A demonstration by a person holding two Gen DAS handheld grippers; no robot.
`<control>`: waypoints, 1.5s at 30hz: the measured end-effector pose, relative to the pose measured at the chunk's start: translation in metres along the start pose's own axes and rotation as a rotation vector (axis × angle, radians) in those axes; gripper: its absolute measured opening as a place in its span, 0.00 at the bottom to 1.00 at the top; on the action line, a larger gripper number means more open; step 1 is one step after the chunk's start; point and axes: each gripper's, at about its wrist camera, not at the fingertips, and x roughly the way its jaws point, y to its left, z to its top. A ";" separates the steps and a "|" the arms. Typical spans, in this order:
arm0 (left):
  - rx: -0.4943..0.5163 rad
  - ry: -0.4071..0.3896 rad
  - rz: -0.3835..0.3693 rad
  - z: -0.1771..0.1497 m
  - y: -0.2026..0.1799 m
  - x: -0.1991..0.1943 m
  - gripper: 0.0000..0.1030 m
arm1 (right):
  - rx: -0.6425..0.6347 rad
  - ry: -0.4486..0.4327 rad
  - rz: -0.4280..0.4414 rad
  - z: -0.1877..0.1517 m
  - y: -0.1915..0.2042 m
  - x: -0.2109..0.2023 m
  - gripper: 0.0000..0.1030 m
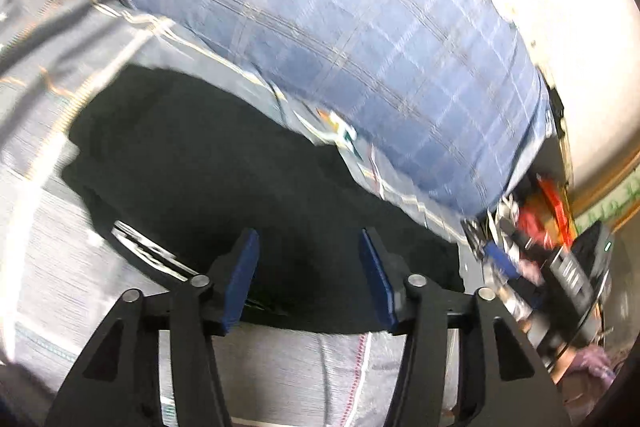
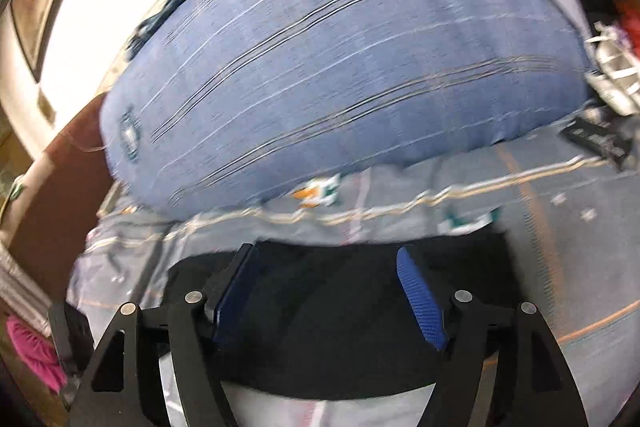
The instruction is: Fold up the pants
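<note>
The black pants (image 1: pixel 224 163) lie in a flat dark bundle on the patterned grey bedsheet (image 1: pixel 48 267). In the left wrist view my left gripper (image 1: pixel 308 239) is open, its blue pads apart just above the pants' near edge. In the right wrist view the pants (image 2: pixel 332 311) fill the space under my right gripper (image 2: pixel 328 255), which is also open and empty above the cloth. Both views are motion-blurred.
A large blue plaid pillow (image 1: pixel 340 39) lies behind the pants, also in the right wrist view (image 2: pixel 340 67). Cluttered items and a black device (image 1: pixel 576 267) sit at the bed's right side. A brown bed frame (image 2: pixel 52 195) and pink cloth (image 2: pixel 32 351) are at left.
</note>
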 end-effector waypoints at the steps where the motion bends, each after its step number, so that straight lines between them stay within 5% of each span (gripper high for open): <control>1: -0.015 -0.007 0.020 0.005 0.008 -0.004 0.54 | -0.013 0.030 0.024 -0.007 0.011 0.009 0.71; 6: -0.169 0.050 0.111 0.023 0.067 -0.003 0.54 | -0.138 0.210 0.096 -0.050 0.067 0.066 0.71; 9: -0.270 0.064 0.101 0.023 0.102 0.002 0.53 | -0.215 0.260 0.131 -0.076 0.092 0.088 0.70; 15: -0.320 0.097 0.059 0.023 0.110 0.015 0.52 | -0.364 0.353 0.109 -0.112 0.121 0.125 0.60; 21: -0.321 0.106 0.145 0.037 0.104 0.031 0.40 | -0.511 0.355 0.001 -0.129 0.133 0.138 0.49; 24: -0.353 0.099 0.152 0.039 0.112 0.029 0.23 | -0.551 0.343 -0.023 -0.131 0.135 0.137 0.34; 26: -0.364 0.098 0.144 0.037 0.115 0.026 0.20 | -0.572 0.350 -0.033 -0.131 0.138 0.136 0.06; 27: -0.376 0.089 0.129 0.037 0.117 0.021 0.15 | -0.579 0.352 -0.034 -0.131 0.140 0.133 0.01; 32: -0.351 0.000 0.084 0.037 0.110 -0.007 0.05 | -0.560 0.359 0.014 -0.119 0.139 0.118 0.01; 36: -0.294 0.008 0.172 0.027 0.106 -0.010 0.05 | -0.538 0.377 0.092 -0.103 0.133 0.098 0.00; 40: -0.318 0.066 0.237 0.020 0.120 0.011 0.05 | -0.529 0.463 0.022 -0.113 0.123 0.120 0.00; 45: -0.276 -0.053 0.255 0.019 0.105 -0.013 0.04 | -0.475 0.472 0.057 -0.111 0.117 0.122 0.00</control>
